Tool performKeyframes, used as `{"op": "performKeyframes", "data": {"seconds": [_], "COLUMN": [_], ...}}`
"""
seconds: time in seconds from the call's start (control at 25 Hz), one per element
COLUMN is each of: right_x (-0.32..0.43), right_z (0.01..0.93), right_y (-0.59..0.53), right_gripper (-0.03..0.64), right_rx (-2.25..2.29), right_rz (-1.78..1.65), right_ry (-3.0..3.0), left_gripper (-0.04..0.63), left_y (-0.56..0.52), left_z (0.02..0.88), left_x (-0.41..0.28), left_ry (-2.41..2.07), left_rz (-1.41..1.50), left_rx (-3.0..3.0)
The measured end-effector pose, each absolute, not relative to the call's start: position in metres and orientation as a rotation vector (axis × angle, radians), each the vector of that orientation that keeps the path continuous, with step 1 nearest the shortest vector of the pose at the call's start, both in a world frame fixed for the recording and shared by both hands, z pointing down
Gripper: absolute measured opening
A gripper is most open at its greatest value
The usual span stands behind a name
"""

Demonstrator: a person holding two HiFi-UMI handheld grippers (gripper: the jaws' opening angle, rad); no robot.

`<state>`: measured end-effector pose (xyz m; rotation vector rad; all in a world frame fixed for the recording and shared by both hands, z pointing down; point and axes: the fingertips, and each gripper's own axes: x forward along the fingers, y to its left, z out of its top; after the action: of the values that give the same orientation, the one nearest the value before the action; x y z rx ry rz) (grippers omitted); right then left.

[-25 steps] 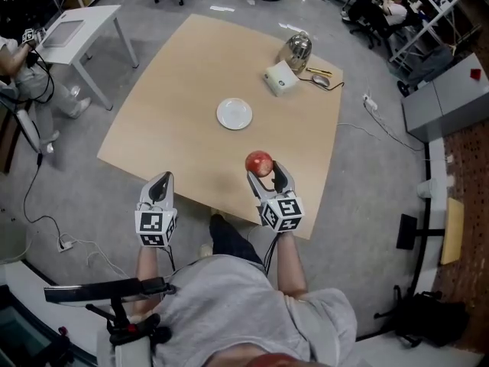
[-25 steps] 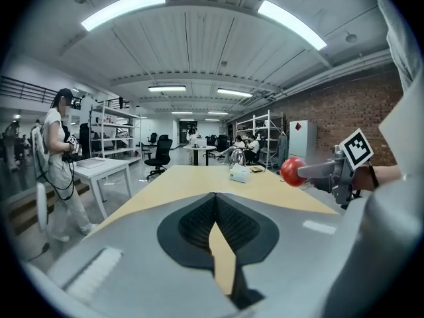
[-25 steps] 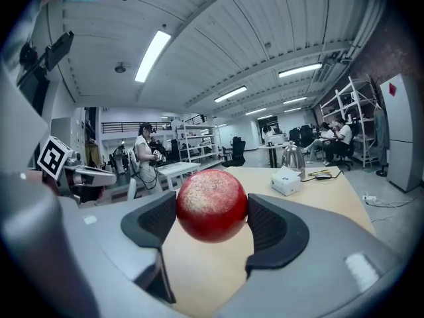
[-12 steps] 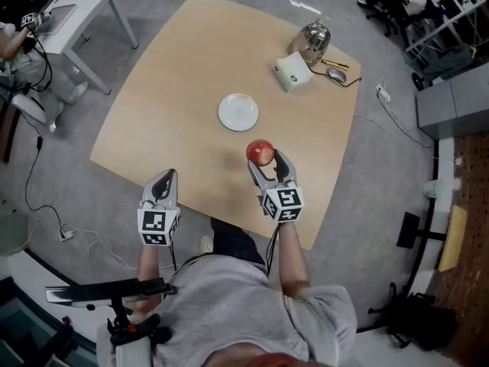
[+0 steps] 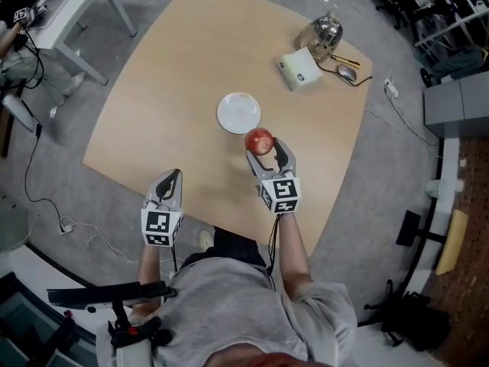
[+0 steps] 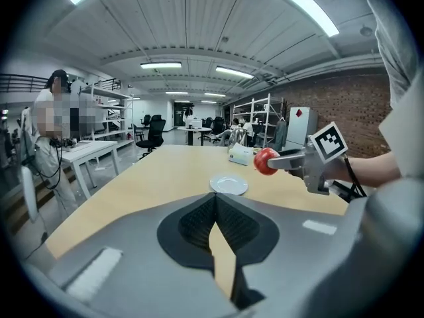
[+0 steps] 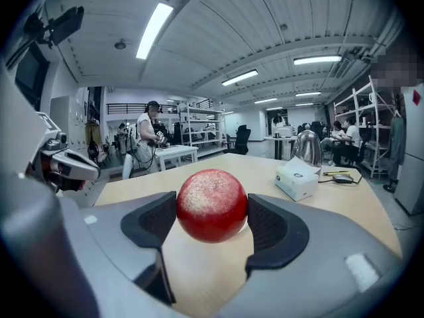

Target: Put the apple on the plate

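head view: the right claw holds a red apple above the tan surface, just beside the near edge of a white plate. the left claw hovers at the surface's near edge.

left gripper view: its jaws are pressed together, nothing between them. the apple is in the air, right of the plate.

right gripper view: both pads press the apple's sides.
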<state>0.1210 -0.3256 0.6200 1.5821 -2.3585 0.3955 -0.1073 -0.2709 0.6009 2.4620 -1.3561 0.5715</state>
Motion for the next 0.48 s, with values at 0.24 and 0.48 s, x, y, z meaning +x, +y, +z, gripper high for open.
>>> {"op": "performKeyframes", "data": {"seconds": [0.24,0.48], "right_x": [0.115,0.117], "right_z": [0.633,0.659], "right_y": [-0.351,-0.384], "right_gripper": [0.342,0.342], "right_rx": [1.554,1.53], "right_rz": [0.359,0.327], "right_ry": [-2.355,-2.313], "left_gripper": [0.02,0.02], "left_y": [-0.275,-0.278], "left_z": [0.609,0.63], "left_x": [-0.103,-0.113], "left_ry": [-1.331,-1.334], "left_rz": [0.559,0.595], "left_rx": [2.438,2.385]}}
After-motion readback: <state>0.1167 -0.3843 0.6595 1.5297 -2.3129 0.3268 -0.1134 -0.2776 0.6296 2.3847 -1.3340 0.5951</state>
